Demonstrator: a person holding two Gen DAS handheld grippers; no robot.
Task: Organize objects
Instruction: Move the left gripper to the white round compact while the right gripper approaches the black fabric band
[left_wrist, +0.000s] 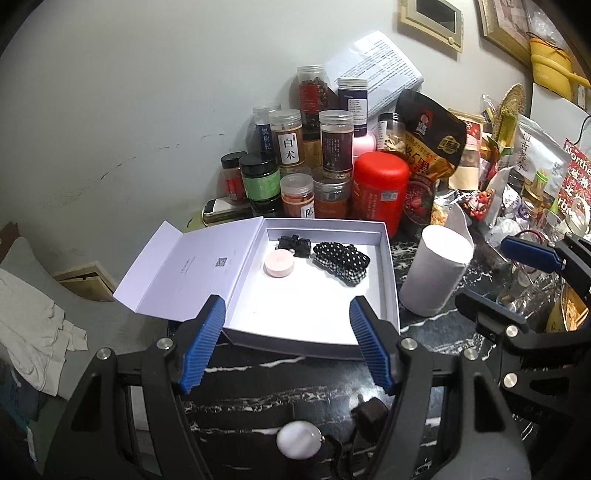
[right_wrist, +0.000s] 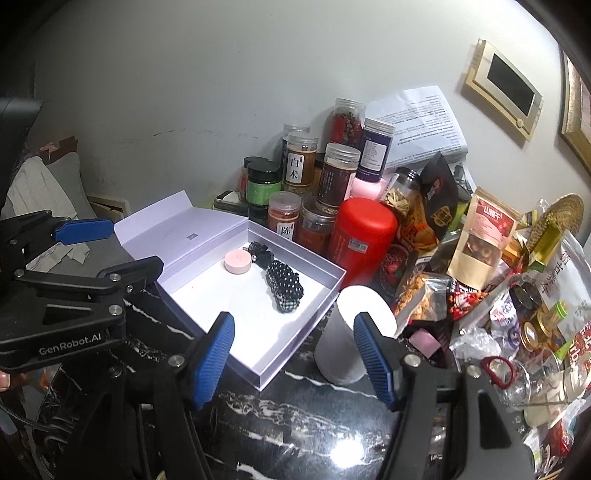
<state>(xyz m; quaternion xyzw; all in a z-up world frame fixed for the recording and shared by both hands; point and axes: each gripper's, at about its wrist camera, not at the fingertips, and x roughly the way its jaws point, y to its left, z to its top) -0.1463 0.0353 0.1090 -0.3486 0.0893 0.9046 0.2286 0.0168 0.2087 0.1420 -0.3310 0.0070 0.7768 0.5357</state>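
Dark marble table (left_wrist: 280, 398), back half packed with jars and snack bags against the wall, likely just stored out of the way. White box (left_wrist: 389, 295) sits open near the front, lid flap folded out left so the tray stays reachable; it looks like the collecting spot. White paper roll (left_wrist: 436, 273) stands just beside the box's right wall. In the tray, far end: polka-dot scrunchie (left_wrist: 341, 258), black hair clip (left_wrist: 293, 245), pink round case (left_wrist: 279, 262), grouped together. Pale round stone (left_wrist: 297, 439) lies loose on the table, not yet boxed. Left tool (left_wrist: 286, 345) part open, empty; right tool (right_wrist: 293, 356) part open, empty.
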